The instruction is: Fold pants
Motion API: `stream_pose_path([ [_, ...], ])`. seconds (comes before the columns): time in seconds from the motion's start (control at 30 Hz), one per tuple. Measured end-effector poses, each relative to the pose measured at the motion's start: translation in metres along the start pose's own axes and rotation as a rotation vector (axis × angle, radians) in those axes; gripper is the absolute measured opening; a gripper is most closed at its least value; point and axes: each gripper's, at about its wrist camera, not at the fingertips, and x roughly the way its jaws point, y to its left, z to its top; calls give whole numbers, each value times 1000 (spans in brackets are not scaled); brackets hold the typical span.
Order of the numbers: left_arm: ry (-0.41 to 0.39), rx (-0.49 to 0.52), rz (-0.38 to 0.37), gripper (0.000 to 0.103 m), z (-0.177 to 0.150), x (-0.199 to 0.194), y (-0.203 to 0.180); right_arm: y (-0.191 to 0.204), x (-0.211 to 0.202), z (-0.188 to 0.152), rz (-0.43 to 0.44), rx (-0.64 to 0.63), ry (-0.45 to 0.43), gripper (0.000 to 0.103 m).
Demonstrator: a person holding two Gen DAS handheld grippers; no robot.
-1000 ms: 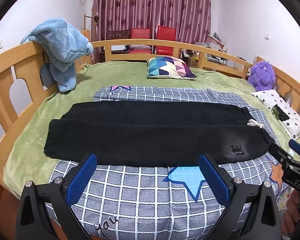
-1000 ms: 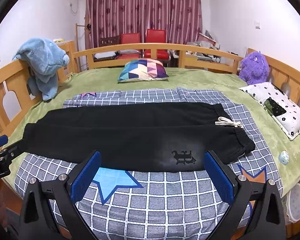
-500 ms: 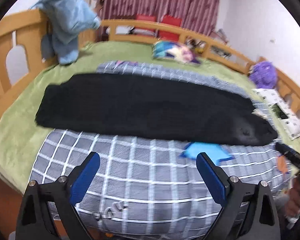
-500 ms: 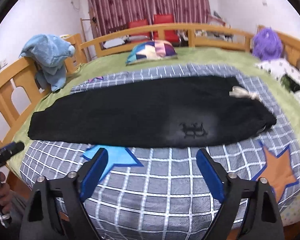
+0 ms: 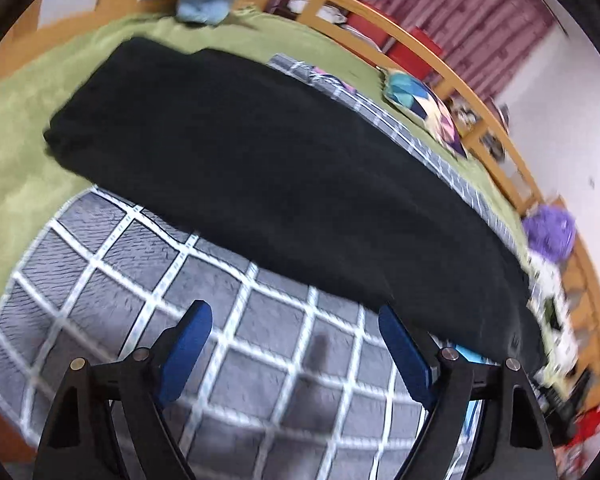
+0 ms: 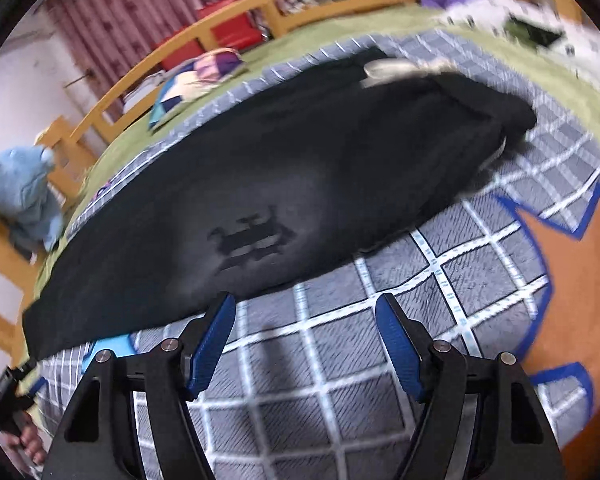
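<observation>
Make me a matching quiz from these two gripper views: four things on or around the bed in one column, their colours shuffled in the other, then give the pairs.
Things:
1. pants
2. plush toy
3. star patch on the checked blanket
4. chairs behind the bed rail

Colours:
A. red
B. orange
C. black
D. purple

Pairs: 1-C, 2-D, 3-B, 4-A

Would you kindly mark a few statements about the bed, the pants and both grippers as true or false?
1. The black fleece pants lie stretched flat on the grey checked blanket. True.
2. The left gripper is shut on the pants. False: it is open over the blanket, short of the pants' edge.
3. The right gripper is open and holds nothing. True.
4. The purple plush toy lies on the pants. False: it sits beyond them, near the wooden bed rail.
</observation>
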Motion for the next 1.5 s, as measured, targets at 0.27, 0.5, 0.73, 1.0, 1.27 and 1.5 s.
stream_pose_path([
  [0.27, -26, -20, -69, 84, 24, 36, 7, -30, 28, 24, 122, 168, -22, 73],
  [0.5, -21, -79, -41, 9, 51, 44, 7, -14, 41, 51, 5, 153, -5, 20],
  [0.73, -85, 99, -88, 11, 113, 13, -35, 34, 5, 119, 49, 9, -109, 16],
  [1.0, -111, 203, 7, 11, 217, 50, -104, 85, 41, 219, 29, -65, -183, 15],
  [1.27, -16, 188, 161, 22, 213, 130, -107, 86, 92, 221, -3, -25, -168, 48],
  [1.5, -48, 243, 110, 69, 166, 88, -94, 79, 90, 163, -86, -164, -74, 50],
])
